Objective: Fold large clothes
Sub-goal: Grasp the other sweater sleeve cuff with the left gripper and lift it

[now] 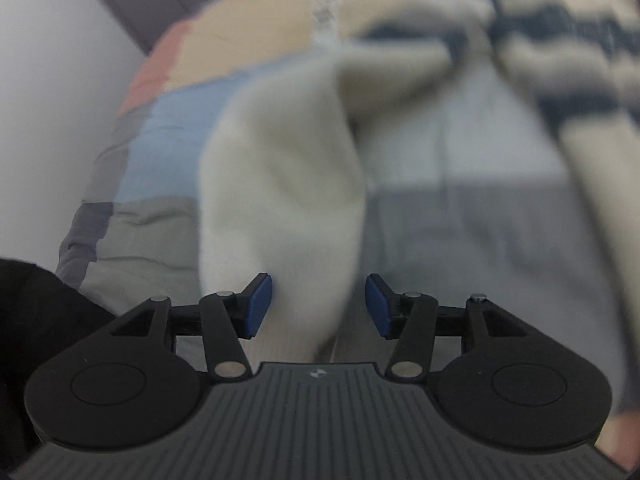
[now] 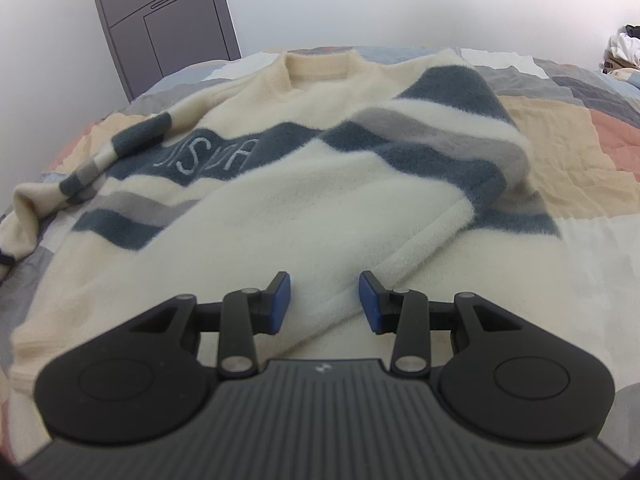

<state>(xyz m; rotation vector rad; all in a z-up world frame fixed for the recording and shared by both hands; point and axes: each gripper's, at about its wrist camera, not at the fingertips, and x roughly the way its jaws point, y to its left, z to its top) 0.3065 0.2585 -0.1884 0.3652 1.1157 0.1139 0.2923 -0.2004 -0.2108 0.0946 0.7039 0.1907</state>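
Observation:
A cream sweater (image 2: 280, 200) with navy and grey stripes lies face up on the bed, collar at the far side. One sleeve is folded across its front, and the cuff end runs down between the blue pads of my right gripper (image 2: 324, 304), which stands open just over the cloth. In the blurred left wrist view the other cream sleeve (image 1: 280, 180) hangs lifted between the pads of my left gripper (image 1: 319, 306). It brushes the left pad, a gap shows at the right pad, and the jaws stand open. The striped body (image 1: 560, 40) lies beyond.
A patchwork bed cover (image 2: 560, 140) in grey, blue, tan and pink spreads under the sweater. A grey door (image 2: 168, 20) stands in the white wall behind the bed. A pile of clothes (image 2: 624, 52) sits at the far right. Dark fabric (image 1: 32, 312) fills the left view's lower left corner.

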